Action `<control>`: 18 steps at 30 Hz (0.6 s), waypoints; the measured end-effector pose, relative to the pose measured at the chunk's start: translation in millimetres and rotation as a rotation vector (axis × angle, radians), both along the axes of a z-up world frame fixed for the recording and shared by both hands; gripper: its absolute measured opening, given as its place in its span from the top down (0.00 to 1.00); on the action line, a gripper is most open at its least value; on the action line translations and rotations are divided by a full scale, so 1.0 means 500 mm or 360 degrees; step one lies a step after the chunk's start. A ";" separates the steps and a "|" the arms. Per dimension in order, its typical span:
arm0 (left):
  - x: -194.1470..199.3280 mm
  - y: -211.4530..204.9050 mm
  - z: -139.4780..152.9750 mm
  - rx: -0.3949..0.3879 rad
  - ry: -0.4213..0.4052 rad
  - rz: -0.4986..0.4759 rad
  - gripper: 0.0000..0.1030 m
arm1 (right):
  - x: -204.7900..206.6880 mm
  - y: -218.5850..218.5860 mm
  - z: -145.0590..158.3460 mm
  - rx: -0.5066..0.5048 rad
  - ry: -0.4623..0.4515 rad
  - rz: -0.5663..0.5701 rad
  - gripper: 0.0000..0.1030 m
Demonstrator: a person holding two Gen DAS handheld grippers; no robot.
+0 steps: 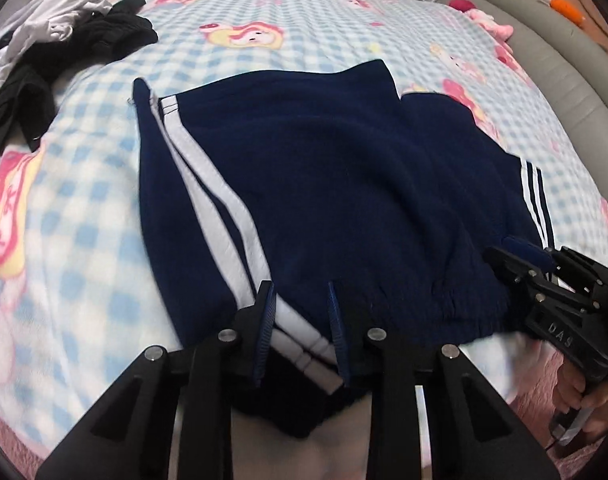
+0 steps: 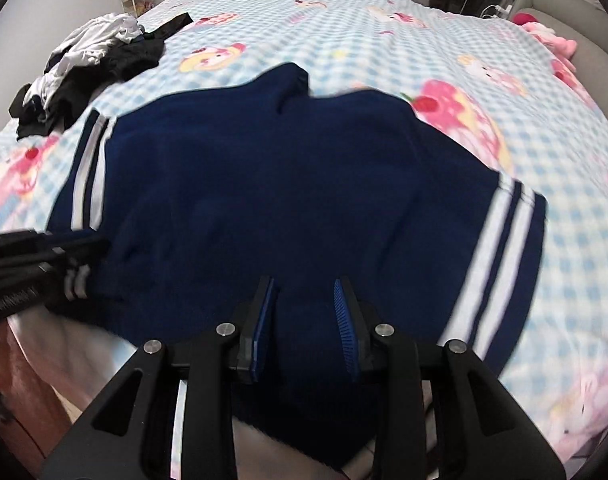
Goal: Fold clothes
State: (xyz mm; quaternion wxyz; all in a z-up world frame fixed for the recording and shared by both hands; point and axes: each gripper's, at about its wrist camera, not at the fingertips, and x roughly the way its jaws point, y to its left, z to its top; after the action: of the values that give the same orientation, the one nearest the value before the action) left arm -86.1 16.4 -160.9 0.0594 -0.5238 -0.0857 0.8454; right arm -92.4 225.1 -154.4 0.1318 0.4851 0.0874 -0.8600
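A navy garment with white side stripes (image 1: pixel 344 180) (image 2: pixel 283 184) lies spread on the checked blanket, its elastic waistband at the near edge of the bed. My left gripper (image 1: pixel 300 292) (image 2: pixel 79 248) is over the left end of the waistband. Its blue pads stand apart with the striped band lying between them, not pinched. My right gripper (image 2: pixel 306 292) (image 1: pixel 544 256) hovers at the right part of the waistband, fingers apart over plain navy cloth. The cloth under both gripper bodies is hidden.
A heap of black and white clothes (image 1: pixel 43 48) (image 2: pixel 95 52) sits at the far left of the blue-checked cartoon blanket (image 1: pixel 304 16). A pink plush toy (image 2: pixel 552 40) rests by the grey padded frame (image 1: pixel 564 60) at the right. A hand (image 1: pixel 596 400) holds the right gripper's handle.
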 end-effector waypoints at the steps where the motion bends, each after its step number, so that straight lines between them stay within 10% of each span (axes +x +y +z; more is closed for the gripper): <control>1: 0.008 0.000 0.001 -0.0008 0.0002 -0.0004 0.72 | 0.007 0.009 0.004 -0.0023 0.0005 -0.0010 0.70; 11: 0.022 0.030 0.068 0.0051 0.0208 -0.0122 0.73 | 0.032 0.046 0.056 -0.0083 0.0117 -0.0107 0.68; 18: 0.008 0.055 -0.015 -0.0008 0.0077 -0.0118 0.72 | 0.045 0.061 -0.010 -0.0022 0.0066 -0.0099 0.68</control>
State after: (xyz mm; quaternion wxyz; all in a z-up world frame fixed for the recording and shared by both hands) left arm -82.3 43.7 -168.6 0.0912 -0.5061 -0.0627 0.8553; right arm -70.0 255.4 -159.5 0.1064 0.4688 0.0690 -0.8741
